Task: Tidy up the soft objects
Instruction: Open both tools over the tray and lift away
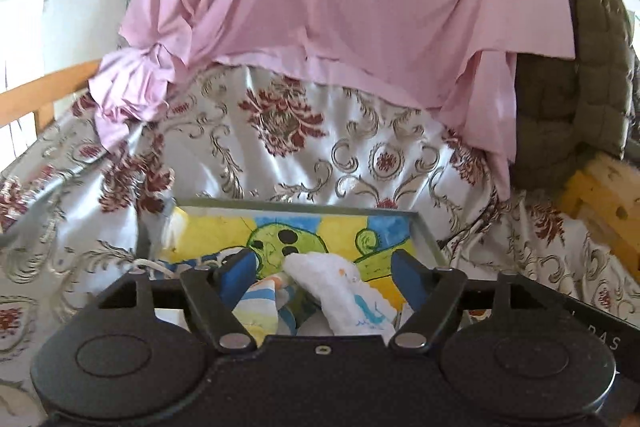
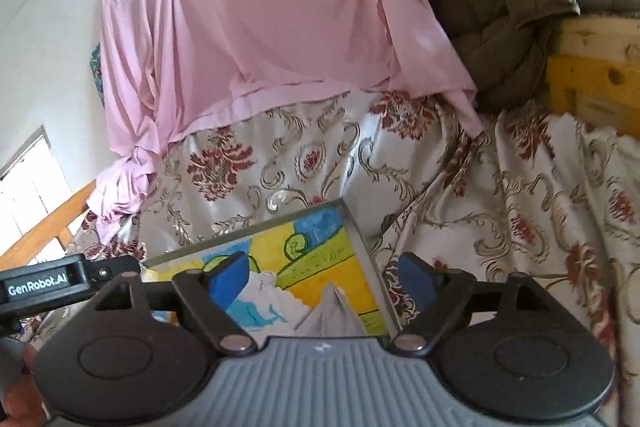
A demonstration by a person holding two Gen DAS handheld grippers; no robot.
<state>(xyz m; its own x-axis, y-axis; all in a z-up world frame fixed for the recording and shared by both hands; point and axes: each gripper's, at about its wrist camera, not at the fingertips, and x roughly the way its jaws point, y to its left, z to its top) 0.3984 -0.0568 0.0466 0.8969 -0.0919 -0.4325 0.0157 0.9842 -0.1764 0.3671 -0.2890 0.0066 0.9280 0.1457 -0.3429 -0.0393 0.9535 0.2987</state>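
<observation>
Left wrist view: left hand-held gripper (image 1: 324, 273) spread wide, empty, poised over white cloth (image 1: 340, 287) and striped cloth (image 1: 260, 301) lying inside painted tray (image 1: 424, 227) on floral bedspread (image 1: 280, 155); likely lined up for a pick. Right wrist view: right hand-held gripper (image 2: 324, 281) likewise apart, empty, hovering above whale-print cloth (image 2: 260, 311) at tray's right wall, probably ready to assist.

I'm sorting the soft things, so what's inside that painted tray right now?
Inside the tray: a white cloth and a striped cloth. The left hand-held gripper body hides the tray's near part.
</observation>
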